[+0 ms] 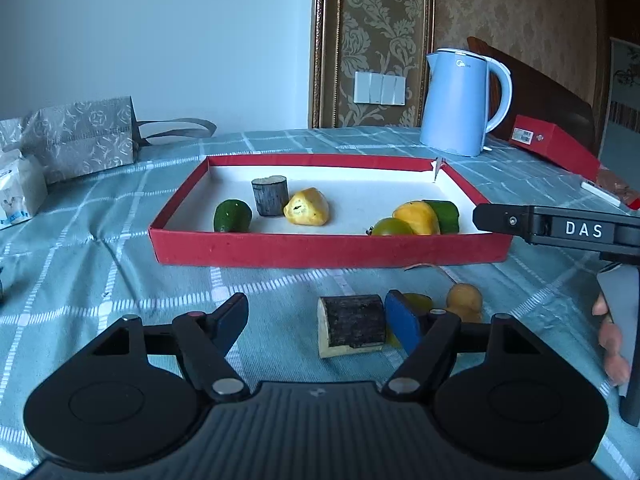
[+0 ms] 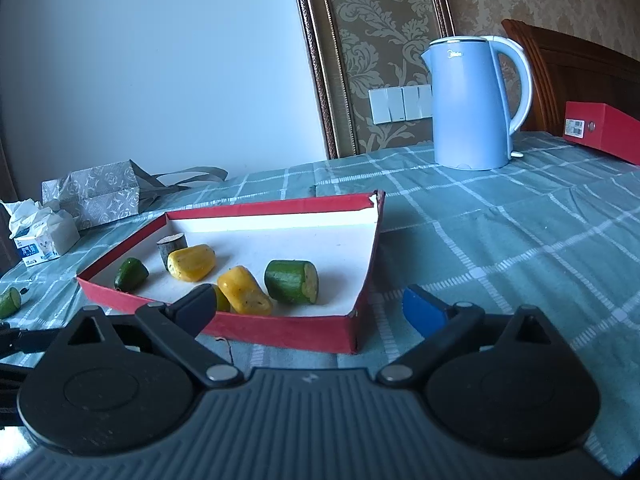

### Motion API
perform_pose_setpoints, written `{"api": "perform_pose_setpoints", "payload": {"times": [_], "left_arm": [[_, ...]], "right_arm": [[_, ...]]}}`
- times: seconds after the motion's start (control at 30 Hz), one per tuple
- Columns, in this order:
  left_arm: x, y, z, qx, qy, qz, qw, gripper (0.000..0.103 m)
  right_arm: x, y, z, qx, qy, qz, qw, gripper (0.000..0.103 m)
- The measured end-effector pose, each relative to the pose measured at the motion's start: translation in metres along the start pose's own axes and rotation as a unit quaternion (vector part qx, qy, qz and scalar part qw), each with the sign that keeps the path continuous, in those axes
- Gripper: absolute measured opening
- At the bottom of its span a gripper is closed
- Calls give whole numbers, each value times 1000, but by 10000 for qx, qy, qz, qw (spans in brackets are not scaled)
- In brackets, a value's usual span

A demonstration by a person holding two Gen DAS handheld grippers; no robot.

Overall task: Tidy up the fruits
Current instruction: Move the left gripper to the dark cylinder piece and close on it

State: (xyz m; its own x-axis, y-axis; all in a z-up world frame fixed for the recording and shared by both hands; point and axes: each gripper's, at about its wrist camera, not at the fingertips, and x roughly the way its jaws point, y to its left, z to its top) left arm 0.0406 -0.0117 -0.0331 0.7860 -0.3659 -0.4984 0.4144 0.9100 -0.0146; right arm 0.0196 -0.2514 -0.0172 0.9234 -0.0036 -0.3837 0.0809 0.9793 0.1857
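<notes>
A red tray (image 1: pixel 328 248) with a white floor holds several green and yellow fruit pieces and a dark cylinder (image 1: pixel 270 196). On the checked cloth in front of it lies a dark-barked chunk (image 1: pixel 352 326), between the fingers of my left gripper (image 1: pixel 316 320). The chunk sits close to the blue right pad (image 1: pixel 402 320) and far from the left finger, so the jaws are open. A yellow-green piece (image 1: pixel 418 302) and a small tan fruit (image 1: pixel 464 300) lie just behind that pad. My right gripper (image 2: pixel 310 308) is open and empty at the tray's (image 2: pixel 280 332) near corner.
A blue kettle (image 1: pixel 460 104) and a red box (image 1: pixel 556 144) stand behind the tray on the right. On the left are a grey gift bag (image 1: pixel 80 136) and a tissue pack (image 1: pixel 20 196). A green piece (image 2: pixel 9 303) lies on the cloth left of the tray.
</notes>
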Motion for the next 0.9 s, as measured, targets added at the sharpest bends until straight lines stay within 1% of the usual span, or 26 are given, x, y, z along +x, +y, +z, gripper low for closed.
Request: {"api": "perform_pose_setpoints", "payload": {"times": [0.07,0.13,0.17,0.23,0.27,0.33,0.4,0.43,0.47,0.53,0.6,0.63,0.77,0.9], "left_arm": [[1,1,1,-37,25,-11,10000,75],[-2,1,1,-43,73,-30,10000,72],[-3,0,0,-21,90,25,10000,72],[-3,-1,-4,42,166,283,9995,72],[-3,0,-4,-12,221,311,9993,72],[0,3,-4,-159,390,274,9987,67],[6,-2,-5,-59,487,269,9984,63],[9,-6,-5,62,496,344,9982,62],[9,-10,-6,177,452,400,9980,59],[8,-14,-5,287,434,307,9982,40],[9,-15,-5,302,422,267,9983,34],[9,-15,-6,311,410,254,9984,33],[8,-13,-5,238,365,245,9987,32],[6,2,-3,-129,276,341,9990,32]], "right_arm": [[0,0,0,-6,-7,-1,10000,99],[0,0,0,-7,-4,-2,10000,99],[0,0,0,-7,-2,-5,10000,99],[0,0,0,-5,5,-16,10000,100],[0,0,0,-7,10,-18,10000,101],[0,0,0,-20,19,-18,10000,101],[-1,1,0,-31,14,-3,10000,101],[-1,1,0,-35,10,7,10000,101],[-1,2,0,-42,5,12,10000,101],[-1,2,0,-52,3,8,10000,101],[-1,2,-1,-54,13,13,10000,101],[-1,2,-1,-60,16,17,10000,101],[-1,2,0,-76,5,19,10000,101],[-3,0,0,-68,-50,-11,10000,100]]}}
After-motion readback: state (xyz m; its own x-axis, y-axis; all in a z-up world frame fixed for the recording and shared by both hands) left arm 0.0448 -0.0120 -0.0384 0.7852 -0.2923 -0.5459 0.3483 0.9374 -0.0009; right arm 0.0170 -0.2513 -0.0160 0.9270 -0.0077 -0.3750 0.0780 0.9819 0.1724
